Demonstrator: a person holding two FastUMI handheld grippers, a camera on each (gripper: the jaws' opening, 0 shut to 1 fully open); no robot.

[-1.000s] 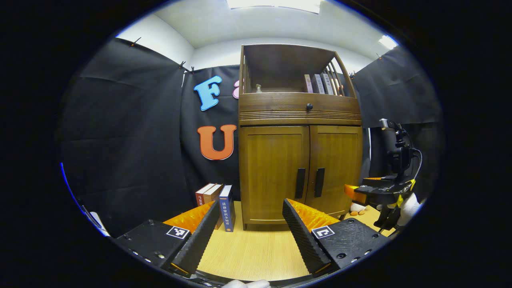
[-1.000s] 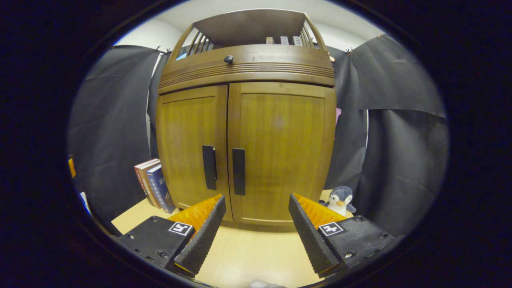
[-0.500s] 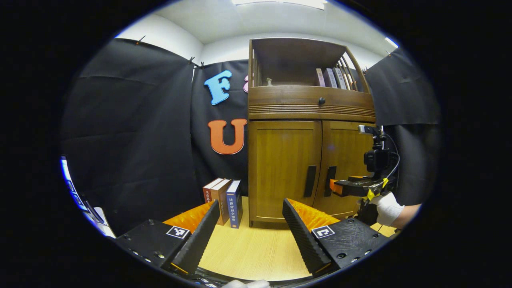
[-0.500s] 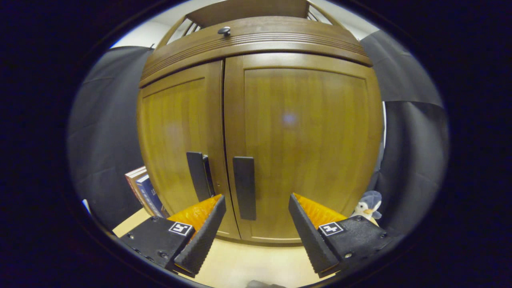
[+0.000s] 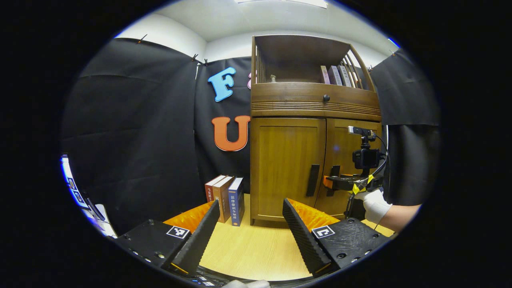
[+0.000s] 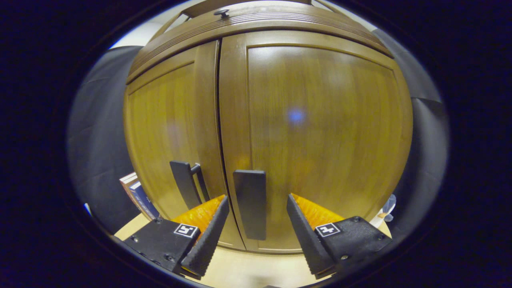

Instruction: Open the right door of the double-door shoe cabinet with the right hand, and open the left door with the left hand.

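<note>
Right gripper view puts the flat black bar handle of the right door [image 6: 250,204] straight ahead, standing upright between my two fingers, and the right gripper [image 6: 256,228] is released, its ribbed black-and-orange fingers spread wide to either side of the bar without touching it. The brown wooden double-door shoe cabinet [image 6: 280,120] stands on the light wooden table [image 5: 248,252], both doors shut, the seam between them just left of the handle. The left door's black handle [image 6: 184,182] sits just beside it across the seam.

To do this well, I judge I should ease forward until the bar lies deep between the pads, centre it so neither finger catches the neighbouring handle, then clench firmly and pull back along an arc swinging right, following the hinge and not tugging straight out.

From the left gripper view, the right gripper [image 5: 330,183] shows at the right door's handle, held by a white-gloved hand [image 5: 374,204]. The left gripper [image 5: 250,228] hangs well back over the table, also released, its fingers empty. I would hold it clear of the right door's swing.

A row of upright books [image 5: 226,198] stands left of the cabinet.
</note>
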